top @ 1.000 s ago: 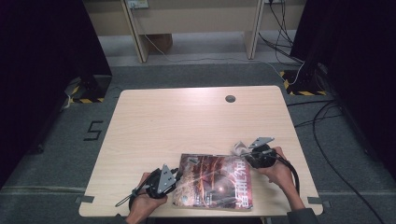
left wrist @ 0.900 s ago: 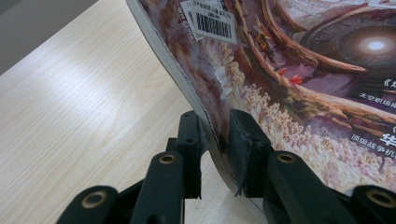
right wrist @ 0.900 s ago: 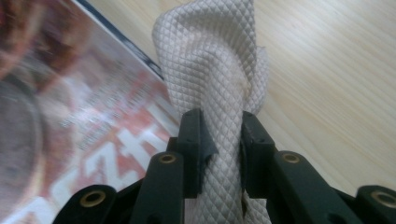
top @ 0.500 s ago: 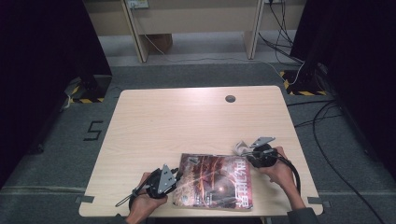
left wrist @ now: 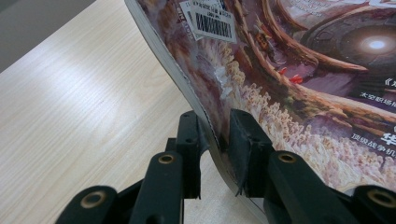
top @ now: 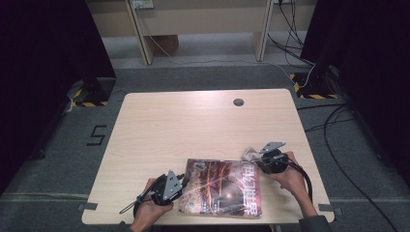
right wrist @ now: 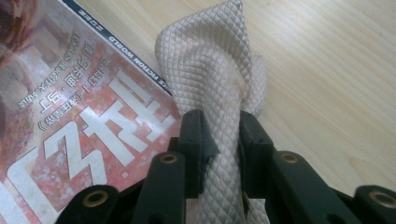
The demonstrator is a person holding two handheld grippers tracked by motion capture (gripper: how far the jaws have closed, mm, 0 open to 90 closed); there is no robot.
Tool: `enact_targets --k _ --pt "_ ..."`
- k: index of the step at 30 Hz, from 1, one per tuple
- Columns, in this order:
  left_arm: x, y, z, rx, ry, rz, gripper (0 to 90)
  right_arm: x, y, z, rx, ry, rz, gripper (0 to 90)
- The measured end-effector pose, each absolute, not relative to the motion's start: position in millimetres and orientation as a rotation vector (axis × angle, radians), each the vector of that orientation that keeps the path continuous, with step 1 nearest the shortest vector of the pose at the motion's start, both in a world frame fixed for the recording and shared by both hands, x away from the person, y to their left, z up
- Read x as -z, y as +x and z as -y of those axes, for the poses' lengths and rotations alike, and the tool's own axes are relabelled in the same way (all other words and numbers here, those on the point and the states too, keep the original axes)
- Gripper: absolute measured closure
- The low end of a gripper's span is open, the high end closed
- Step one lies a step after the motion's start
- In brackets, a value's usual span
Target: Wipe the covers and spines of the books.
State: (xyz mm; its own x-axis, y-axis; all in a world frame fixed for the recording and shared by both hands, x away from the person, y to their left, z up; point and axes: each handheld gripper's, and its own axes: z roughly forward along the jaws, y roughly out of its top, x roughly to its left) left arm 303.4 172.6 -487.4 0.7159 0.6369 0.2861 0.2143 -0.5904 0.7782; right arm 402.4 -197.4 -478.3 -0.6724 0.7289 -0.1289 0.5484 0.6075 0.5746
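On the pale wooden table [top: 193, 121], my left gripper [left wrist: 215, 140] clamps the glossy reddish-brown magazine's [top: 222, 186] edge; my right gripper [right wrist: 223, 135] pinches a beige quilted cloth [right wrist: 210, 70].

The magazine [top: 223, 187] lies at the table's [top: 193, 121] near edge, with the cloth [top: 249, 153] just beside its far right corner.

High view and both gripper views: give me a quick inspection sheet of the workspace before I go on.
Surface: light wooden table, bare apart from the job's things; round dark grommet hole near the far edge.
Job's things: magazine at the near edge, its left edge lifted; beige quilted cloth beside its top right corner.
Clutter: nothing seen.
Grippers: left tool shut on the magazine's edge; right tool shut on the cloth.
Cables: black cable trails from the right tool; loose cables on the floor at right.
Surroundings: grey carpet, wooden bench legs beyond, dark curtains.
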Motion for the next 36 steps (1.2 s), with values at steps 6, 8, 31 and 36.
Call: enact_targets --k 6,8,31,36 --pt "487.6 303.6 -172.6 -0.720 2.166 -0.643 73.8 475.2 400.3 191.7 -0.815 1.020 -2.500 75.0" --pt "486.7 303.6 -172.2 -0.725 2.169 -0.638 73.8 473.7 398.7 185.3 -0.841 1.008 -2.505 74.9" --pt "488.4 303.9 -171.8 -0.725 2.172 -0.645 73.5 451.1 391.8 115.6 -0.910 0.807 -2.537 74.3" --pt "488.2 304.2 -172.3 -0.722 2.172 -0.645 73.4 445.4 387.8 98.3 -0.947 0.749 -2.533 73.9"
